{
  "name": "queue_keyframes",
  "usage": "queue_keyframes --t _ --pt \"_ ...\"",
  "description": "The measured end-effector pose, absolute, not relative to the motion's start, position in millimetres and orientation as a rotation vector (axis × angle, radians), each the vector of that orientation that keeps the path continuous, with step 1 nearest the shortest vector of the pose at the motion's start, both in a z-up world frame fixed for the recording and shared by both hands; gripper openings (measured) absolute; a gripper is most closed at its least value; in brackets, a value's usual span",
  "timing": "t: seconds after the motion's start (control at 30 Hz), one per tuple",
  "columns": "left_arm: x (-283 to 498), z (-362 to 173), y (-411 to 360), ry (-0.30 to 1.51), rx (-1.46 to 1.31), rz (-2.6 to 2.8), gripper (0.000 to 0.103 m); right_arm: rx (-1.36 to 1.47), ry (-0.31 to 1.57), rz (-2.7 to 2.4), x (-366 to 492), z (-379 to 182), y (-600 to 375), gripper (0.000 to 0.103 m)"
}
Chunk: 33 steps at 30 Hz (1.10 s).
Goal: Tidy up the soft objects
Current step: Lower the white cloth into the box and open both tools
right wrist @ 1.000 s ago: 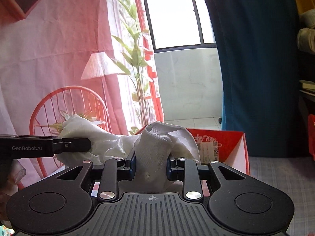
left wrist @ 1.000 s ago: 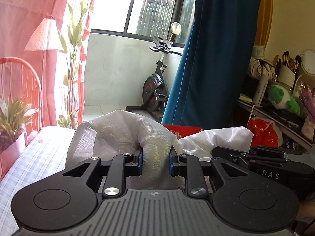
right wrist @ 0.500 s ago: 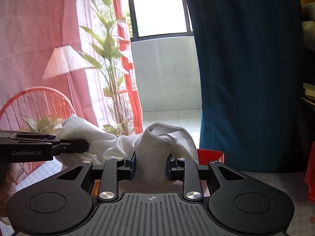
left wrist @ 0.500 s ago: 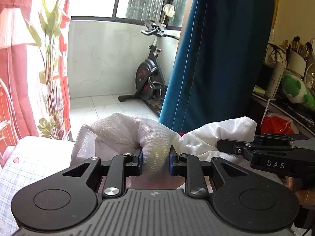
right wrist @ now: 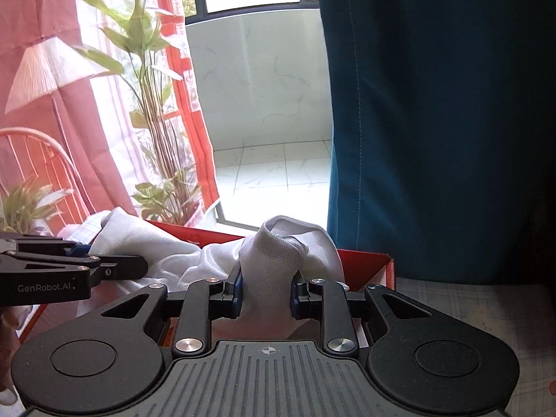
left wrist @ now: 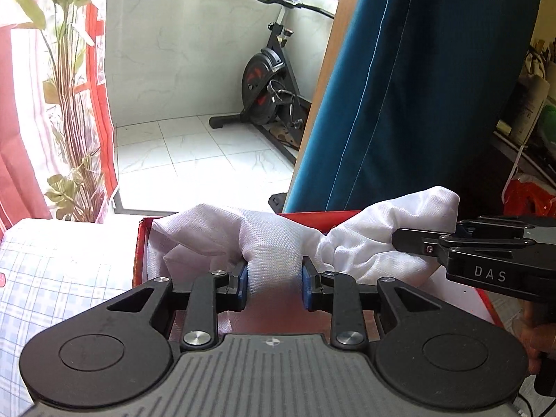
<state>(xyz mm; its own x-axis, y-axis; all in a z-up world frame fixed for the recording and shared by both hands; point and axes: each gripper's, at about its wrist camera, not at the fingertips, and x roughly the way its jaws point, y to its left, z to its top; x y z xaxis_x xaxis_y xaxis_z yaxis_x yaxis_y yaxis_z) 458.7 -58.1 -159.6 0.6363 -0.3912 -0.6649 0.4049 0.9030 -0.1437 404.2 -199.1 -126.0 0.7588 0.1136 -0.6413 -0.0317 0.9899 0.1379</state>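
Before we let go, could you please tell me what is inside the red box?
The white cloth hangs over the red box, held by both claws. The cloth and claws hide the box's floor, so other contents cannot be seen.

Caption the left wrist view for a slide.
Both claws, left claw and right claw, hold a white cloth over a red box.

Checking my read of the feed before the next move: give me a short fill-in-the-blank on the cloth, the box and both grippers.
1. The white cloth is held by ____ grippers at once.
2. The cloth hangs over an open box coloured ____.
3. In the left wrist view, the right gripper grips the cloth's ____ end.
4. Between the left gripper fingers sits a bunched fold of ____.

Missing words: two; red; right; cloth
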Motion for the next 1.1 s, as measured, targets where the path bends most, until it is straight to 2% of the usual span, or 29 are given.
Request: queue_keyframes --t 0.07,0.4,0.73,0.8,0.87,0.93,1.0,1.1 --pt "465.4 -161.7 -59.8 0.776 0.037 -0.456 0.036 0.101 0.725 0.060 411.1 -129.7 -193.3 0.022" --pt "497.4 -183.5 -76.2 0.936 0.230 -0.500 0.036 0.128 0.929 0.060 446.4 -161.6 -183.9 0.023" --pt "496.6 -191.3 -81.6 0.966 0.302 -0.461 0.037 0.170 1.035 0.086 461.8 -176.4 -187.5 0.026" --pt "493.9 -184.6 -80.2 0.937 0.303 -0.466 0.046 0.172 1.024 0.078 461.2 -173.9 -187.7 0.030" --pt "488.1 -177.1 -77.8 0.907 0.291 -0.487 0.072 0.161 1.002 0.056 456.3 -168.6 -188.6 0.035" --pt "479.3 -169.2 -73.0 0.866 0.277 -0.497 0.083 0.169 0.989 0.056 445.2 -159.5 -193.8 0.047" --pt "467.7 -161.3 -69.8 0.837 0.274 -0.499 0.083 0.157 0.966 0.052 434.6 -150.2 -195.4 0.057" --pt "452.5 -149.8 -62.0 0.826 0.245 -0.493 0.083 0.145 0.941 0.065 417.9 -136.6 -197.9 0.057"
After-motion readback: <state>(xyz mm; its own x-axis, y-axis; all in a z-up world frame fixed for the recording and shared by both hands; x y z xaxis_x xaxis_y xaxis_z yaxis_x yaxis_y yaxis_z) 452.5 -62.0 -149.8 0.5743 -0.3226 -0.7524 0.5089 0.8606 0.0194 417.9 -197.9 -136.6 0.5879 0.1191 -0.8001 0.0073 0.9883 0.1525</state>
